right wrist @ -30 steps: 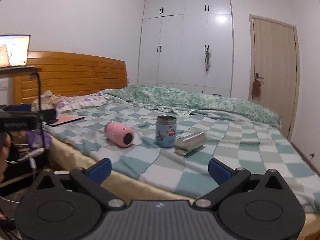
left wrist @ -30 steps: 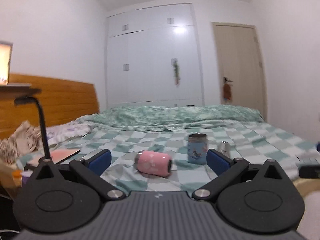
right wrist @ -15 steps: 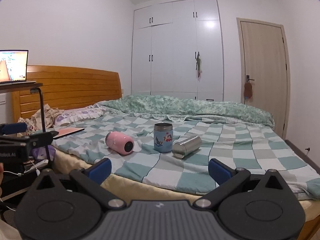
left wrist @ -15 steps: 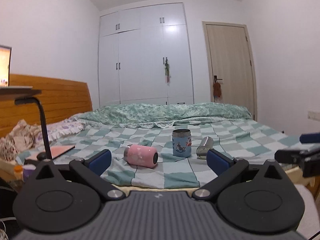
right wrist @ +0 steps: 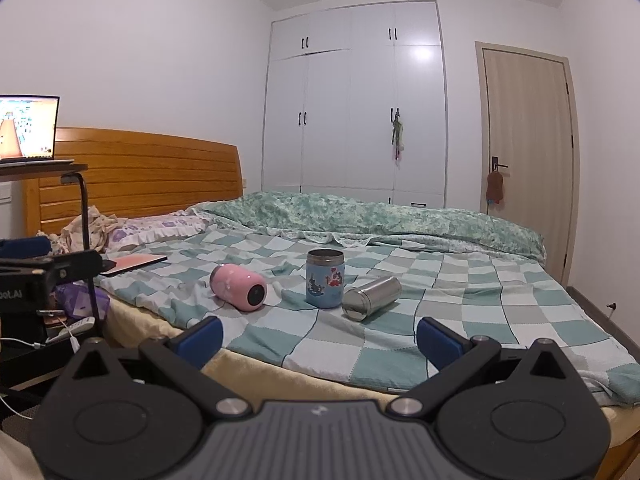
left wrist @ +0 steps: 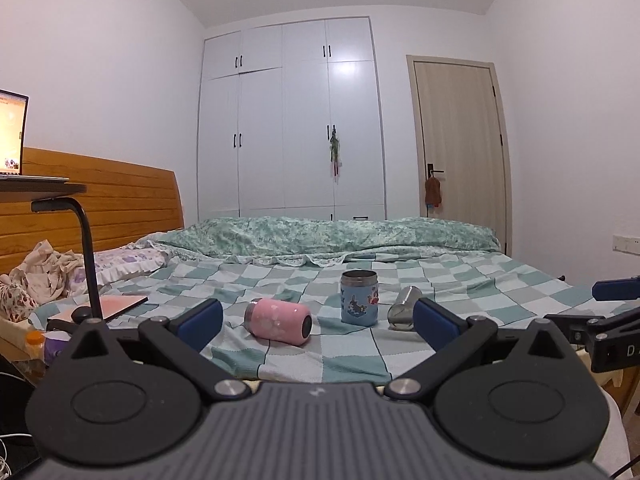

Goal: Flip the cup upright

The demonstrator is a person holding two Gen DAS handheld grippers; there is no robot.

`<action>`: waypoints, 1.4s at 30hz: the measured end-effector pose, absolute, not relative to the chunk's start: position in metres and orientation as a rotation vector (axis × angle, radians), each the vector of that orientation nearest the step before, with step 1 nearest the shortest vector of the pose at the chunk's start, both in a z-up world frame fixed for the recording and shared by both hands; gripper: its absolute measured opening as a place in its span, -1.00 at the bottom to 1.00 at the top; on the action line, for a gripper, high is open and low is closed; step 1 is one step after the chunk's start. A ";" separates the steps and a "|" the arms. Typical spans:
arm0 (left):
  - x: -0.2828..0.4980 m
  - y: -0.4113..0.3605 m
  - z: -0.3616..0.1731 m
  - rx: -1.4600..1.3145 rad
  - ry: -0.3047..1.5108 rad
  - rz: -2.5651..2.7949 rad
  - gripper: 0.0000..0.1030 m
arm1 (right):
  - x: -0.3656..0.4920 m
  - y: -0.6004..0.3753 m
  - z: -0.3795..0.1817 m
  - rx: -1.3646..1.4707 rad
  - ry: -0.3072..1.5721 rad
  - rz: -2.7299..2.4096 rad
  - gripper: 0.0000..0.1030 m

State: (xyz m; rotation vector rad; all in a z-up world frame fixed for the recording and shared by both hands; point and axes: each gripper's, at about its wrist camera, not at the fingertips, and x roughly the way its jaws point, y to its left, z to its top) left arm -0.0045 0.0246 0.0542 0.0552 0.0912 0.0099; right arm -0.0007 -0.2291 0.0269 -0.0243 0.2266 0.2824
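Three cups rest on the checked bedspread. A pink cup lies on its side at the left. A blue cartoon cup stands upright in the middle. A steel cup lies on its side at the right. My left gripper is open and empty, back from the bed's near edge. My right gripper is open and empty, also short of the bed. The right gripper shows at the right edge of the left wrist view.
A bed with a wooden headboard fills the room. A laptop sits on a stand with a black curved pole. A flat pink pad lies by the pillow. White wardrobe and door stand behind.
Both grippers have drawn back from the bed, so the cups look smaller and farther. The cups have not moved. Both grippers stay open.
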 end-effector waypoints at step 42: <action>-0.006 0.024 0.052 0.068 0.101 -0.005 1.00 | -0.001 -0.228 0.022 -0.013 0.241 0.278 1.00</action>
